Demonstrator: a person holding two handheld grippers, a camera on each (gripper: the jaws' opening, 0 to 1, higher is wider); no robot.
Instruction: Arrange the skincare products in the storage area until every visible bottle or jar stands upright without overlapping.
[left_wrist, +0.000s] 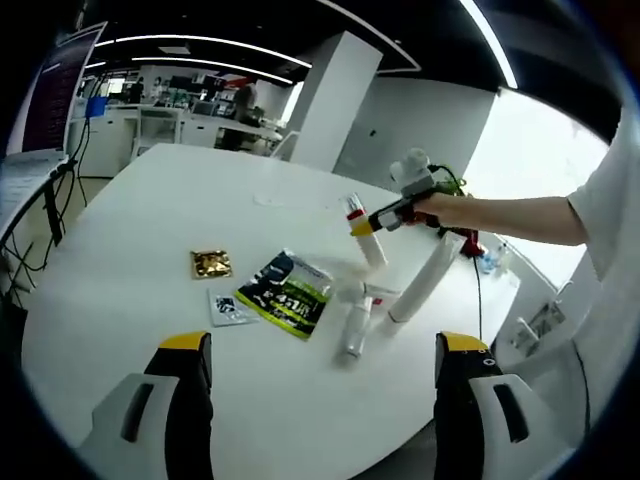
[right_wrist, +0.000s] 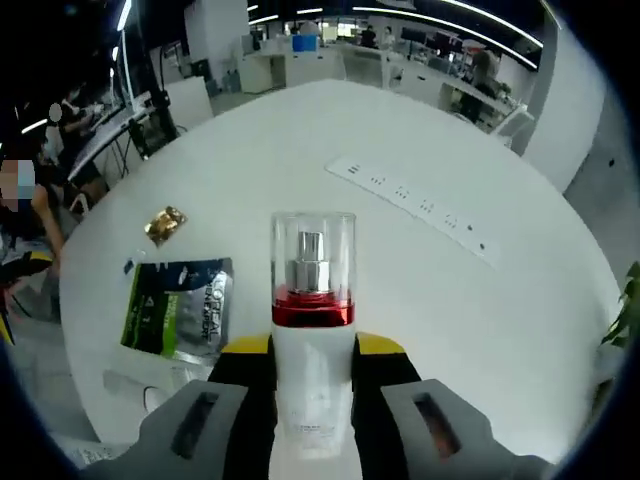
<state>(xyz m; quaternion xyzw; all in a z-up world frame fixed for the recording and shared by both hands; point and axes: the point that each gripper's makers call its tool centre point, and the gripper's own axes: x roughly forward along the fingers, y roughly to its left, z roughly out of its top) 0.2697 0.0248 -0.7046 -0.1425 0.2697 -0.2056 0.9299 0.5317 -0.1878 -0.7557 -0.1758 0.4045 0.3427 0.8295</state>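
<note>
**Right tool carries a pump bottle, tilted above the desk**

The right tool (right_wrist: 312, 385) pinches a white pump bottle with a red collar and clear cap (right_wrist: 313, 300) by its body, its long axis running straight out along the jaws. In the left gripper view that bottle (left_wrist: 364, 232) hangs tilted above the round white desk (left_wrist: 150, 210), so uprighting likely comes before setting down. The left tool (left_wrist: 325, 385) is spread and empty, well back from the toppled white tubes (left_wrist: 385, 300) lying beside a green sachet (left_wrist: 285, 293).
</note>
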